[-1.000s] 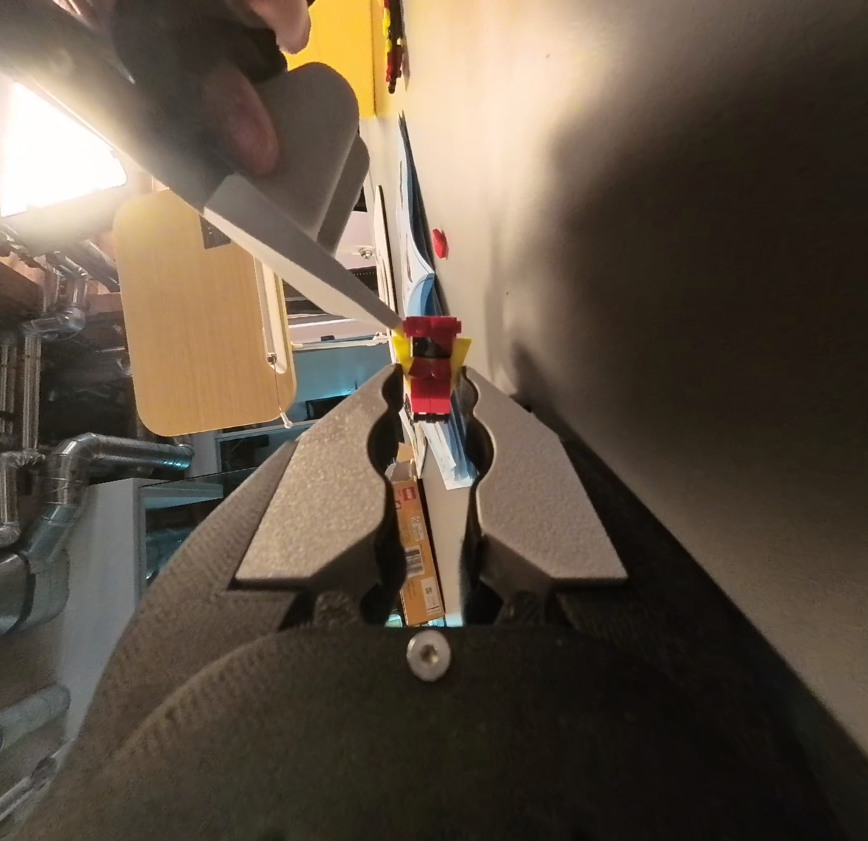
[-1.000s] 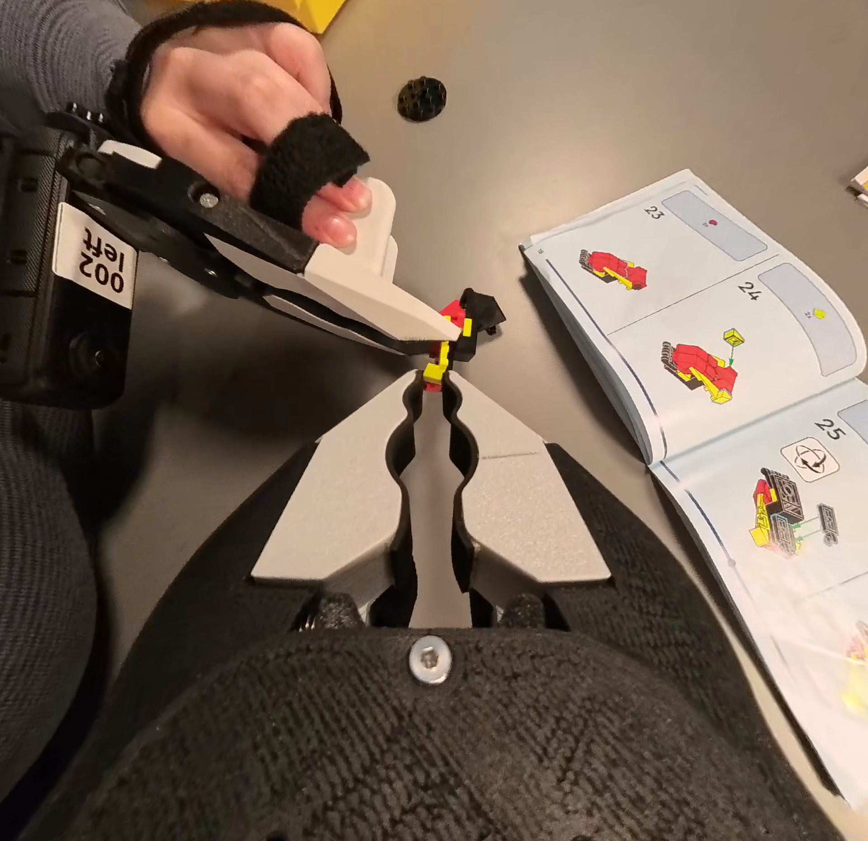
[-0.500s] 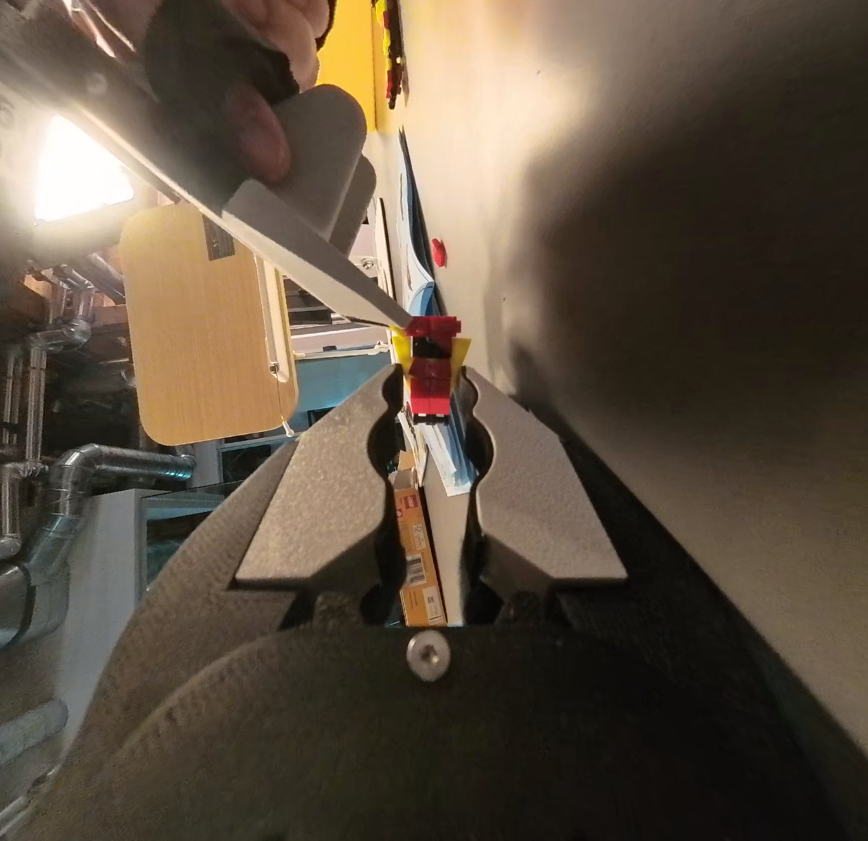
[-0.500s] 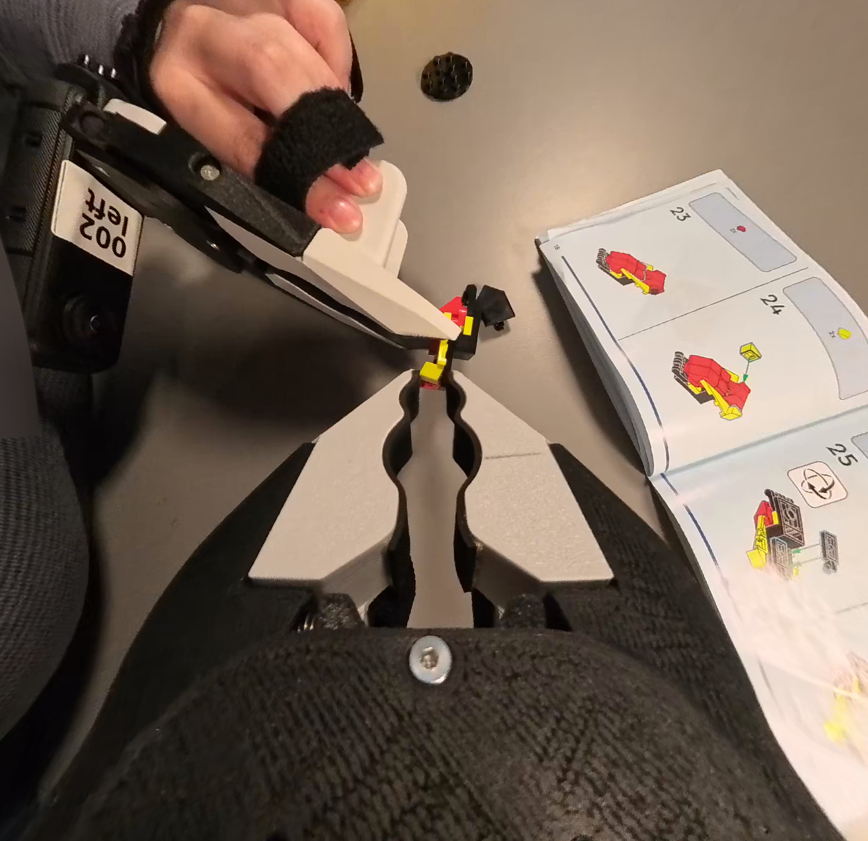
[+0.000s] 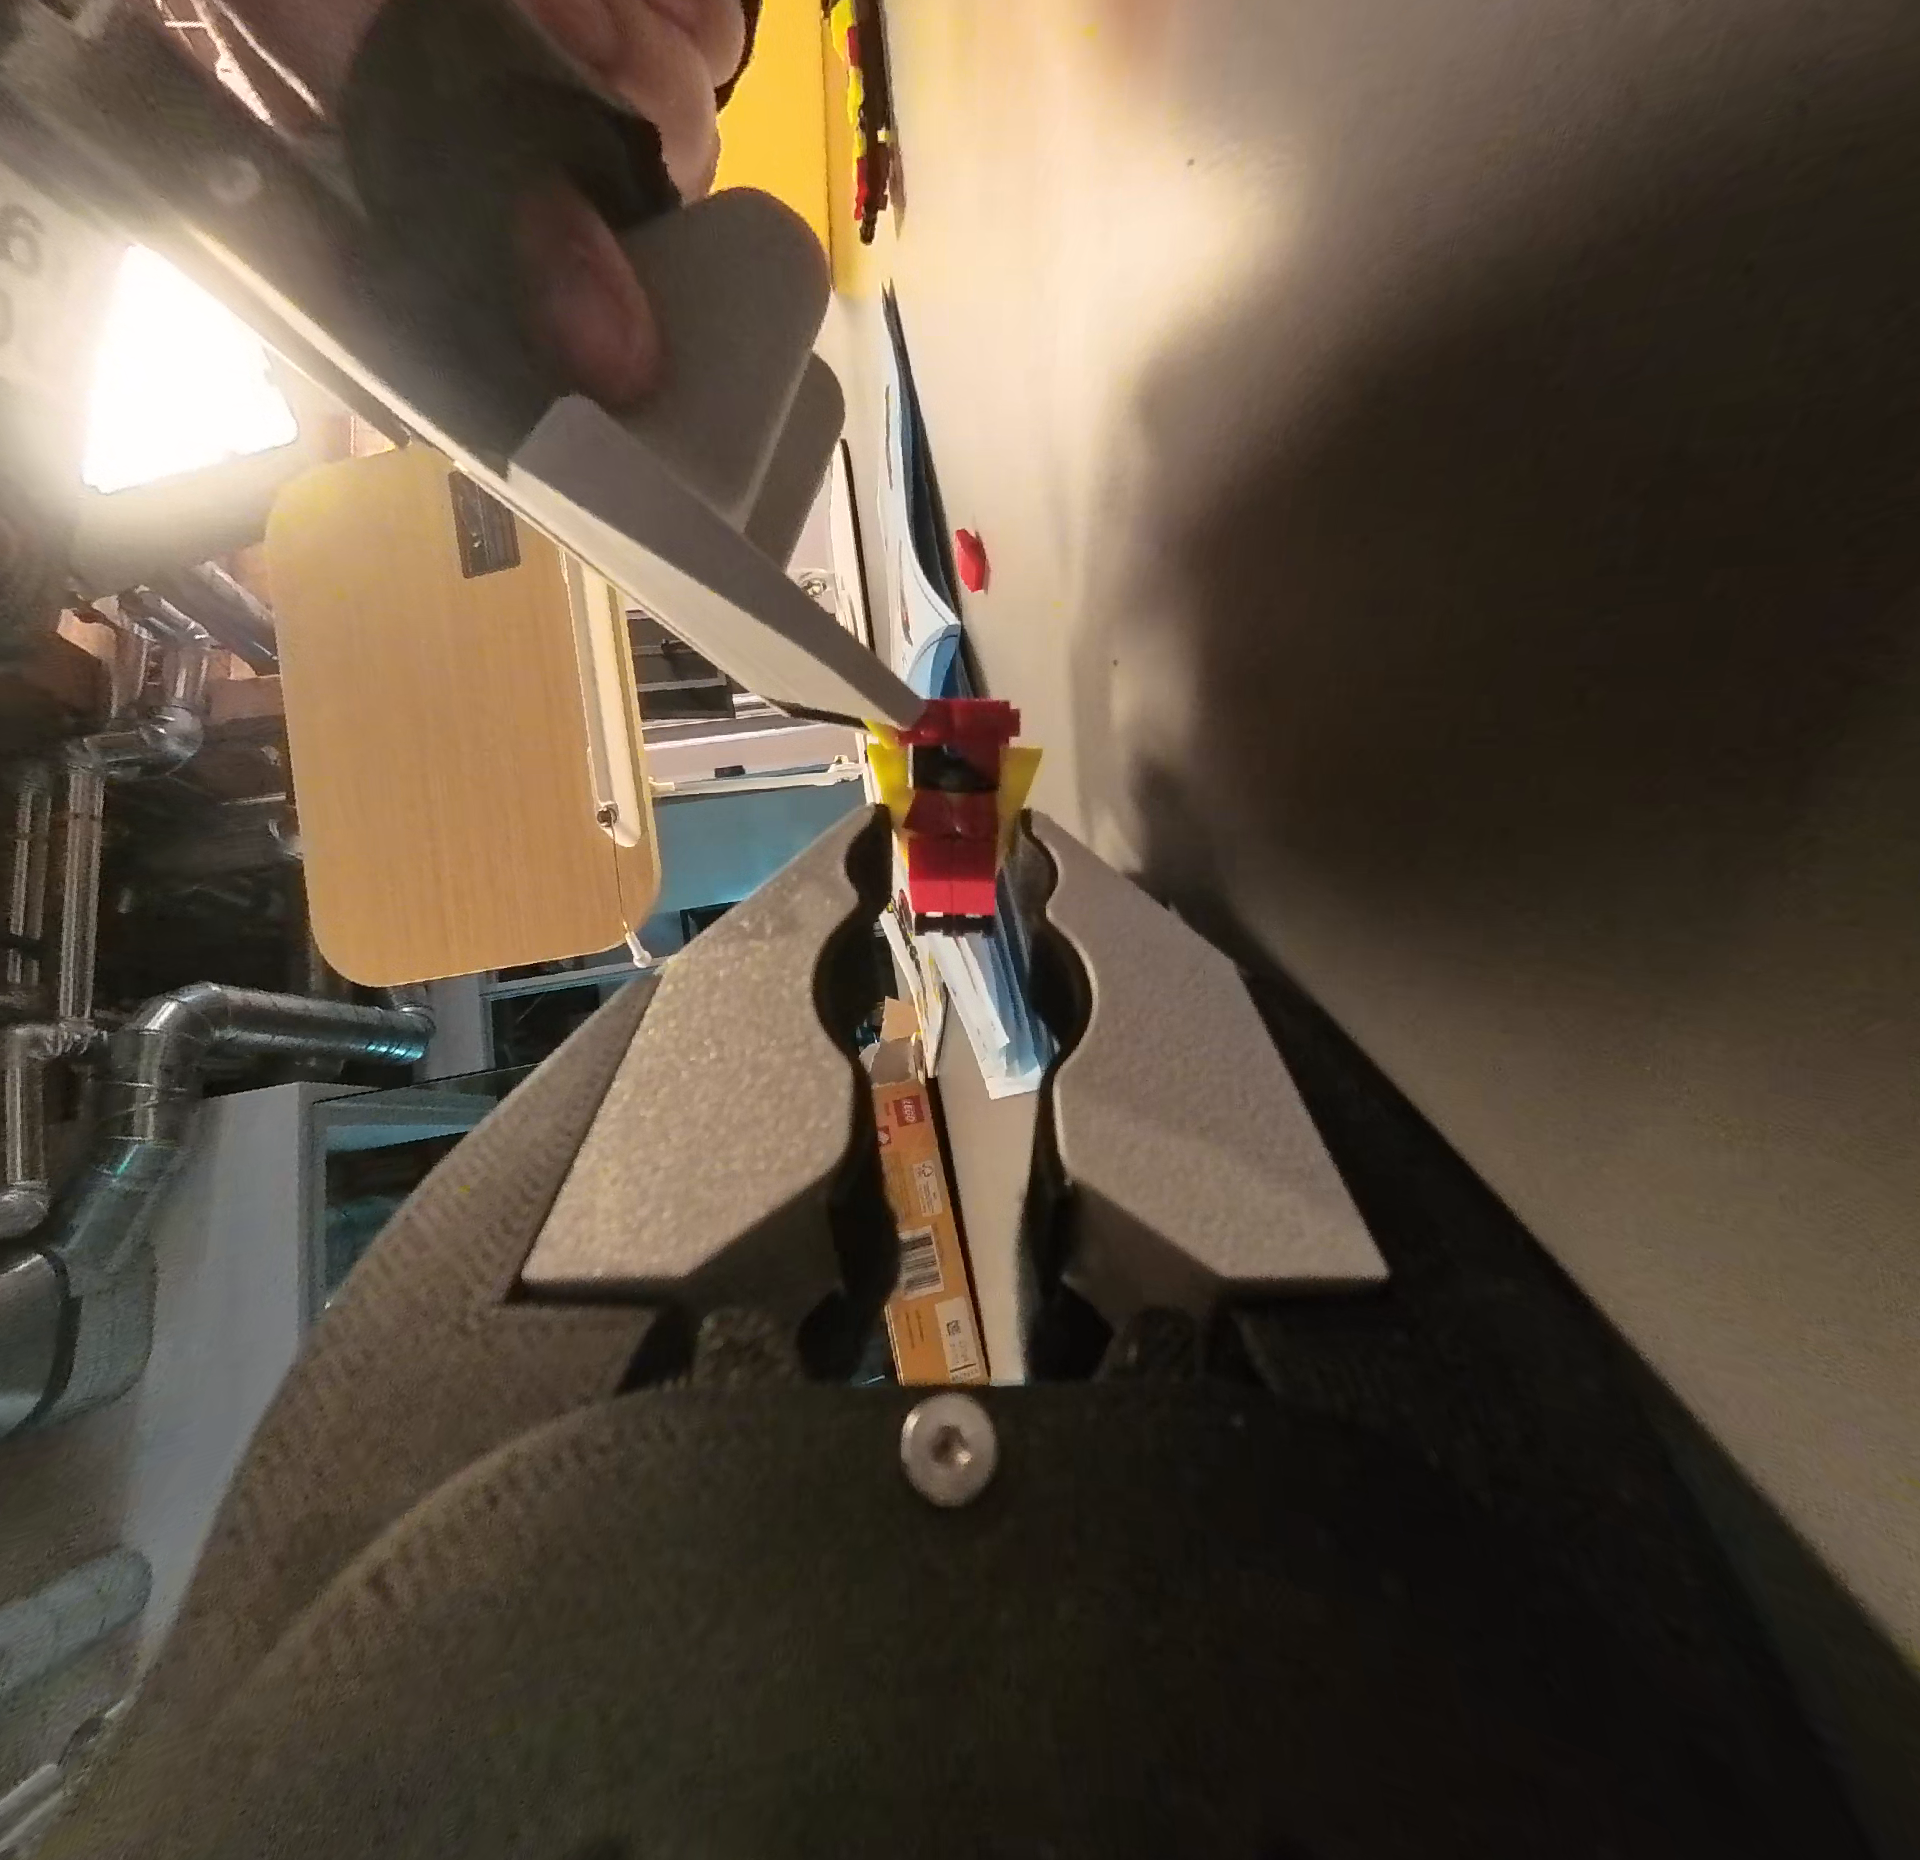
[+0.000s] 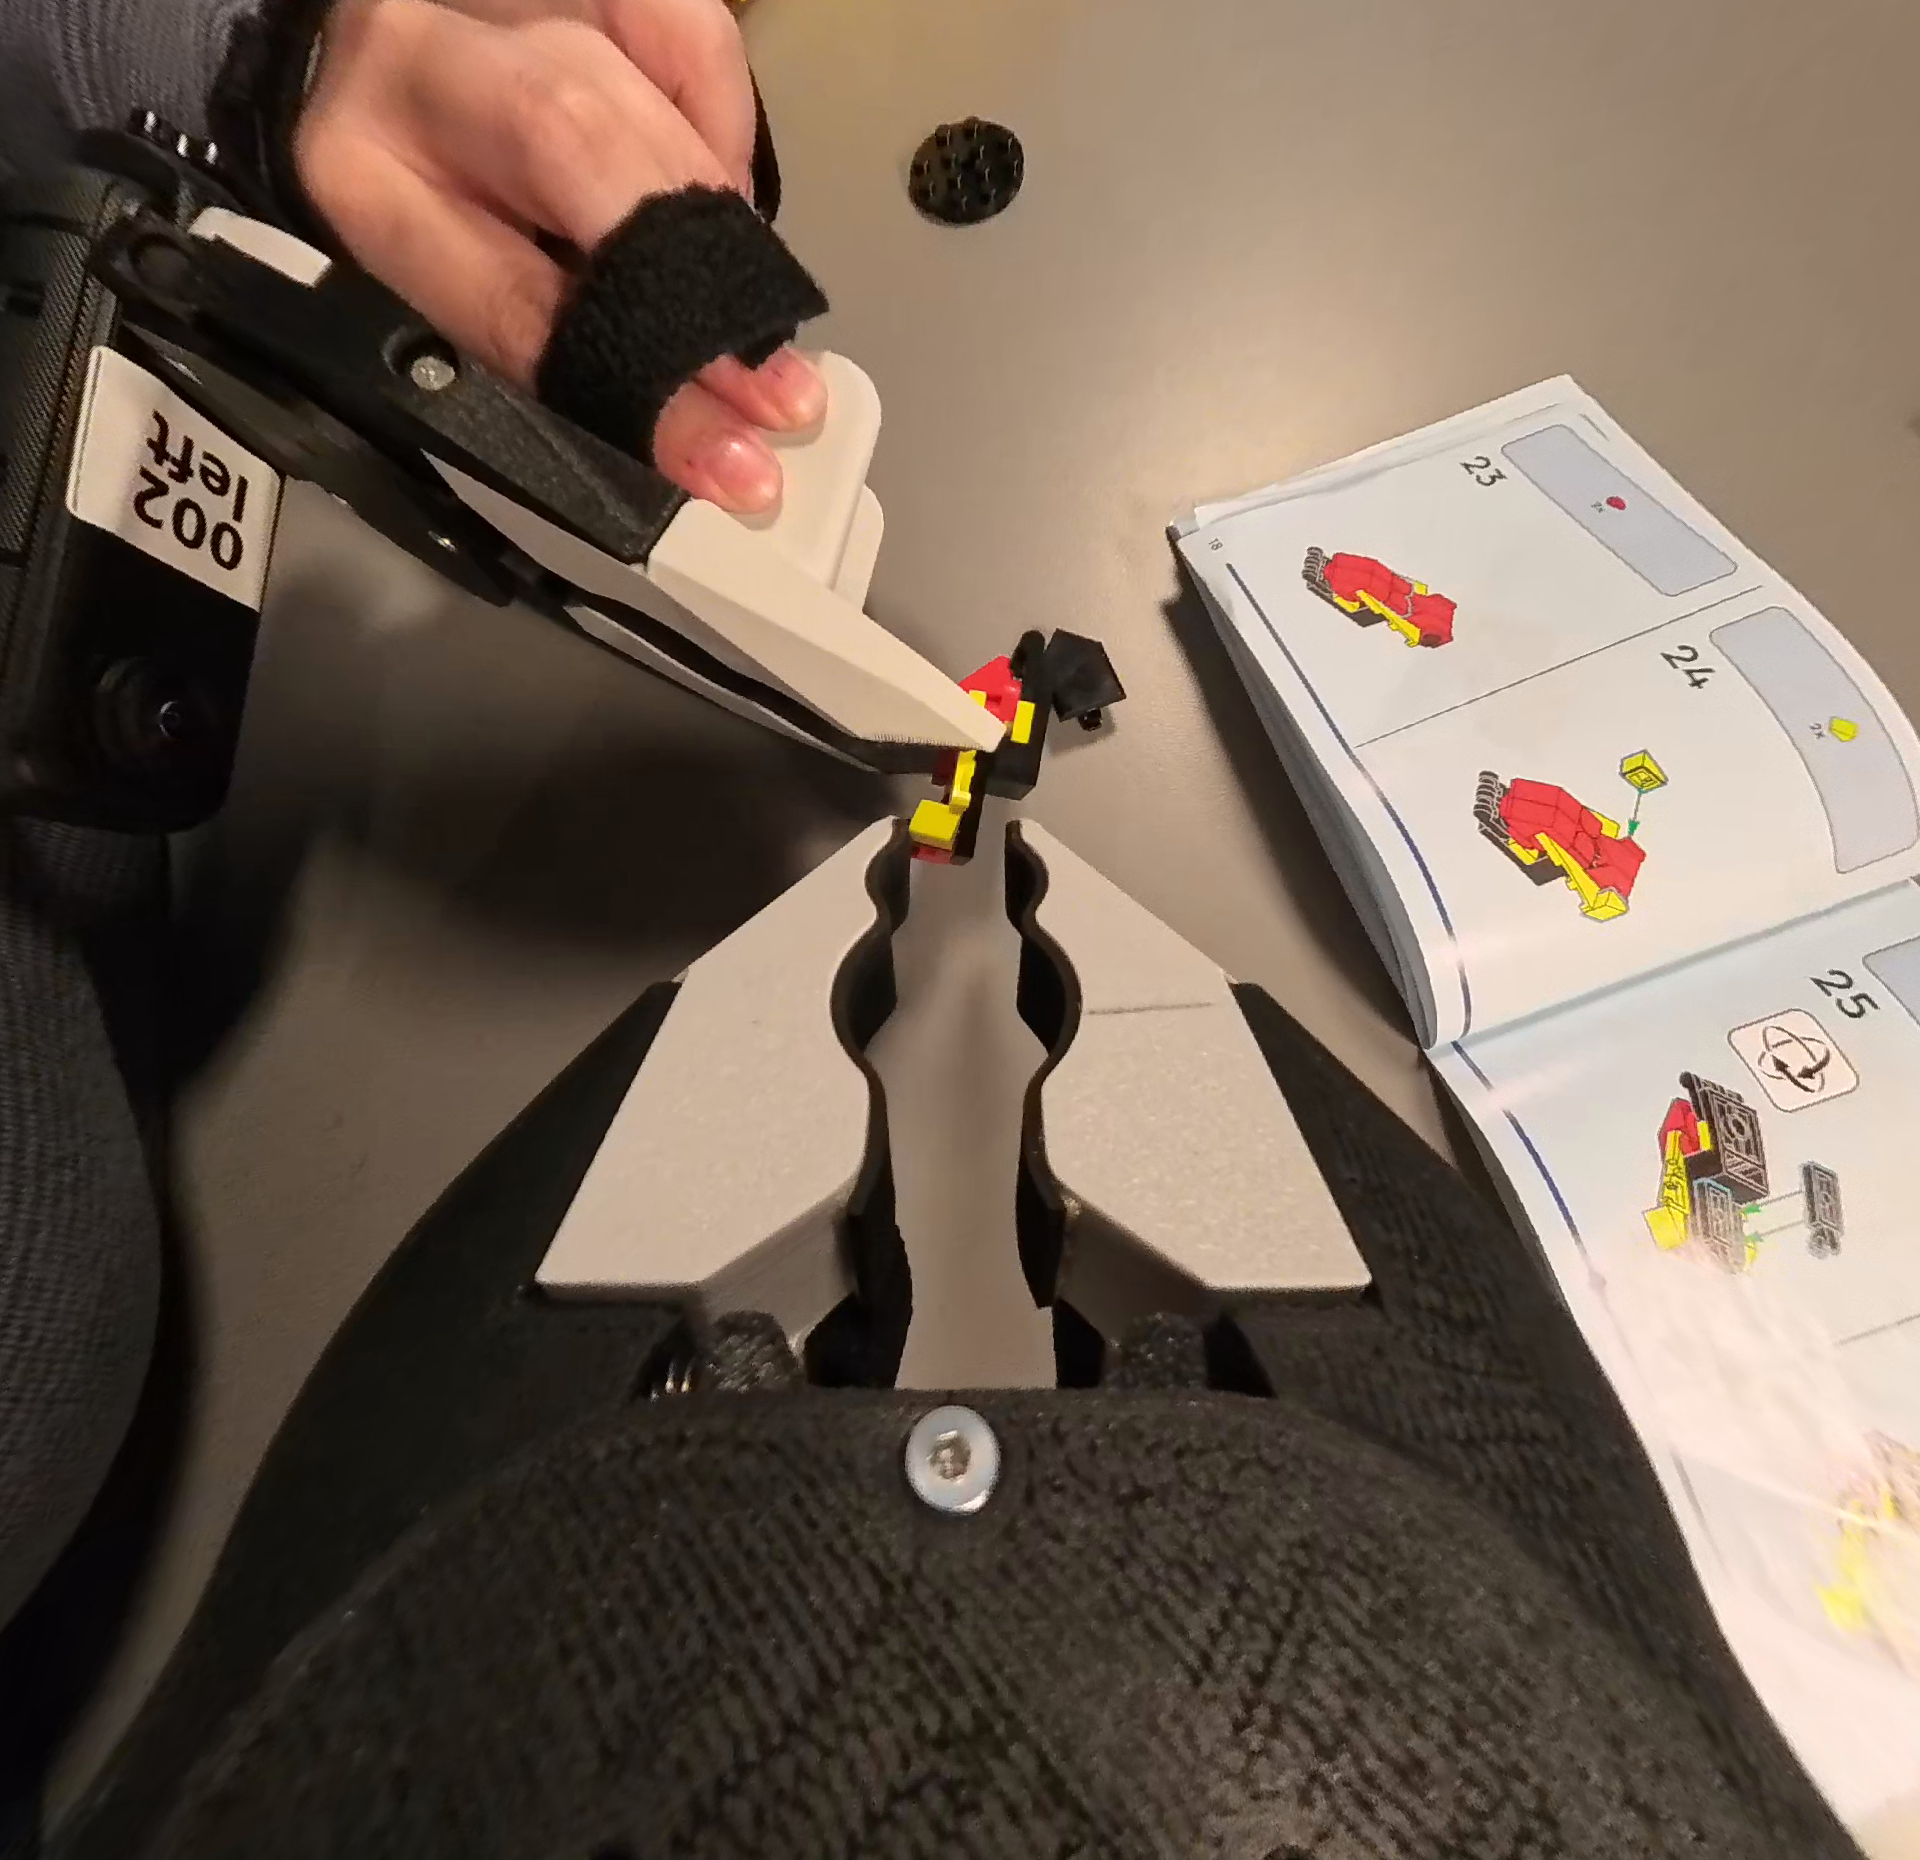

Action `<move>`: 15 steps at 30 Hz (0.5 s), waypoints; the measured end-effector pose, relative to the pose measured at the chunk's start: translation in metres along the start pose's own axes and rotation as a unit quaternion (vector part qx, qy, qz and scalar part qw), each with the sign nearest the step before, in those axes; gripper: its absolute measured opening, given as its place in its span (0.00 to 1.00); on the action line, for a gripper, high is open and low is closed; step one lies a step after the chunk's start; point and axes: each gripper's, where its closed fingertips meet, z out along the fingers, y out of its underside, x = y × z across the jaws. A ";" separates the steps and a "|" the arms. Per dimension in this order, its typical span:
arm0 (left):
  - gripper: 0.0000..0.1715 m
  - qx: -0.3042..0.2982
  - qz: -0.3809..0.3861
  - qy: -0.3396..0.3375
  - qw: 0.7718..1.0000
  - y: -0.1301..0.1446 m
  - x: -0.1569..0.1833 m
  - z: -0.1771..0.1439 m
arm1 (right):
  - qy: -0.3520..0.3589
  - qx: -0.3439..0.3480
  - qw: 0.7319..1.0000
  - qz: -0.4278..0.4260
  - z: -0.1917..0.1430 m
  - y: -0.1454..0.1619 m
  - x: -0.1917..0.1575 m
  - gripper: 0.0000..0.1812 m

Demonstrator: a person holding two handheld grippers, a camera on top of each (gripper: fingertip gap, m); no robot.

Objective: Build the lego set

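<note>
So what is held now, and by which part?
The left gripper is shut on the middle of the red, yellow and black lego model. The jaws of the right gripper stand slightly apart around its lower end, not clamping.

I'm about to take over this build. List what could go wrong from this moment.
1. The left gripper pinches the lego model only at its fingertips; a push from the right gripper could lever it out, onto the table.
2. The model's end sits off-centre between the right fingers, with a gap on one side; closing may twist it.
3. The black piece juts out at an angle and may pop off.
</note>
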 end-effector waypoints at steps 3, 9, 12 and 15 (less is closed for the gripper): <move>0.13 0.000 -0.001 0.000 1.000 0.000 0.000 0.000 | 0.003 0.002 1.000 -0.001 0.000 0.000 0.000 0.09; 0.13 -0.002 -0.004 0.001 1.000 0.000 0.000 0.000 | 0.021 0.021 0.999 -0.013 -0.003 -0.005 0.004 0.16; 0.13 -0.007 -0.012 0.004 1.000 0.002 0.000 0.001 | 0.043 0.040 0.997 -0.057 -0.006 -0.009 0.005 0.23; 0.13 -0.014 -0.039 0.002 0.999 0.007 -0.004 0.002 | 0.081 0.066 0.982 -0.155 -0.012 -0.015 0.001 0.27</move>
